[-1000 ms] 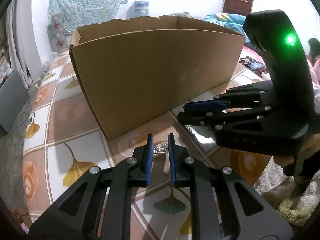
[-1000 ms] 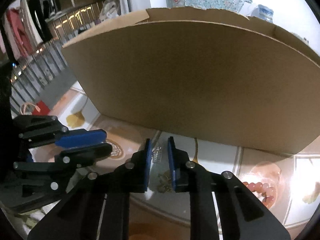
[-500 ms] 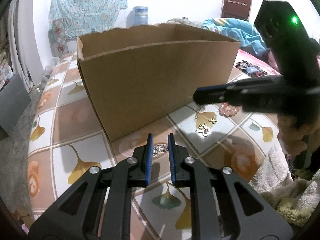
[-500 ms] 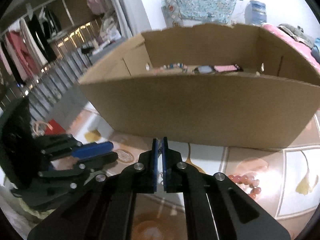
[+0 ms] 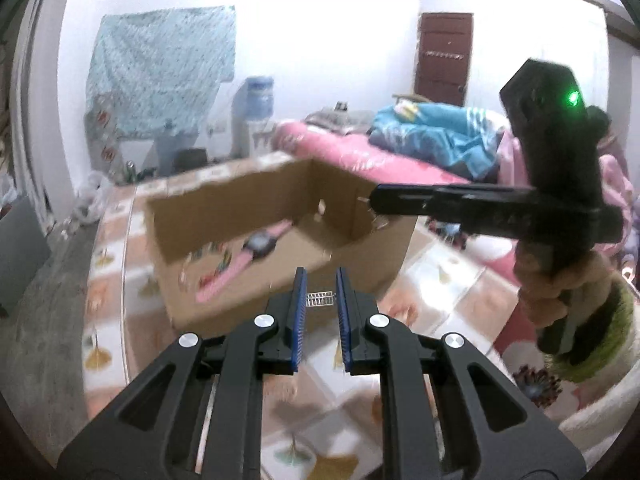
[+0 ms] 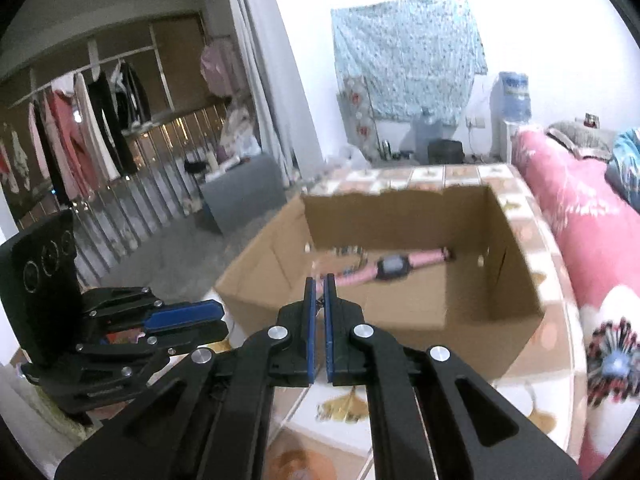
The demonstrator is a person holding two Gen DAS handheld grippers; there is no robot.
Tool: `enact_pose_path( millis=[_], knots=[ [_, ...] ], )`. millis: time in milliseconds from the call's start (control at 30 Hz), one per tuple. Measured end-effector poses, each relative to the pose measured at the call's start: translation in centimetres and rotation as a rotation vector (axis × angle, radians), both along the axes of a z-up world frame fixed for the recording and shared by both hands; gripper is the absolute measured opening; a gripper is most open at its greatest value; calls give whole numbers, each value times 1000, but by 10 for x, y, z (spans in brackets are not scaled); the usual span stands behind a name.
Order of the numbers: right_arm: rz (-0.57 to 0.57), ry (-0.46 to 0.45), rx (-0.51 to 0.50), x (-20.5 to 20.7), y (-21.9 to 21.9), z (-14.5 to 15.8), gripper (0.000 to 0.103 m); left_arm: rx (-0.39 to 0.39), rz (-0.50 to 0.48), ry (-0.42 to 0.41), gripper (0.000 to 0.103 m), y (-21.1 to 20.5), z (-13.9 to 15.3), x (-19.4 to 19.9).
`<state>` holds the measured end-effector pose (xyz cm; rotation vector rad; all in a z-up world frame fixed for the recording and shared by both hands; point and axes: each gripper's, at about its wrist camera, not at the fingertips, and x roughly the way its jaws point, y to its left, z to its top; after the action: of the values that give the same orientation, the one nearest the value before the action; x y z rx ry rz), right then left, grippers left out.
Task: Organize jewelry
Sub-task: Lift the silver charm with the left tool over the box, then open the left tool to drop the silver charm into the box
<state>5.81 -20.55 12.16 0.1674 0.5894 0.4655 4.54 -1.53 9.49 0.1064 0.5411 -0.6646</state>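
— Tiled with ginkgo-leaf squares, the table (image 5: 436, 276) carries an open cardboard box (image 5: 224, 296), with a pink-covered bed (image 6: 568, 200) along its far side and a floral cloth (image 5: 160, 68) hung on the white wall behind.

— What lies in the box?

— A pink-strapped watch (image 6: 394, 267) rests on the box floor, with a few small colourful pieces beside it, too blurred to name.

— How does the left claw (image 5: 320, 300) stand?

— Its blue pads (image 5: 298, 320) sit a narrow gap apart, and a small silver comb-like jewelry piece (image 5: 320, 299) spans that gap near the tips, touching both. The claw grips it, in front of the box's near wall.

— And the right claw (image 6: 319, 300)?

— Its pads are nearly together, only a thin slit between them. Something tiny and dark shows at the tips, too small to identify, so whether it holds anything cannot be told. From the left camera it appears as a thin black bar (image 5: 440, 200) reaching over the box's right corner, with a person's hand (image 5: 556, 288) wrapped round the handle below a green light (image 5: 573, 98).

— Where are the two claws relative to each other?

— Seen from the right camera, the left claw (image 6: 180, 314) is at the lower left, beside the box's near corner, well apart from the right one.
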Motion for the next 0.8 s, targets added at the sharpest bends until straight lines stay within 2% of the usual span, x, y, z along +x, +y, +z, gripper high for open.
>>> enact_pose_path(
  millis=[100,200,400,467,633,667,700,800],
  knots=[
    [7,16,17,22,-12,6,4,-8,-8,2,14,-12,10,23],
    [18,82,36,52,-20,0,4,-23,-13,80,14,-23,7,56],
    [15,258,45,113,-25,-32,4,22,-24,225,14,-49,-21,110],
    [7,286,36,126,-25,-41,4,27,-28,283,14,-56,-32,124],
    [1,317,37,143,-27,-53,4,38,-30,358,14,-62,-50,139],
    [-2,319,40,144,-28,-54,4,34,-32,371,17,-63,-52,141],
    [-1,321,48,146,-30,-55,5,31,-31,382,24,-62,-53,142],
    [-1,326,58,147,-34,-57,6,17,-18,396,37,-60,-55,145]
  ],
)
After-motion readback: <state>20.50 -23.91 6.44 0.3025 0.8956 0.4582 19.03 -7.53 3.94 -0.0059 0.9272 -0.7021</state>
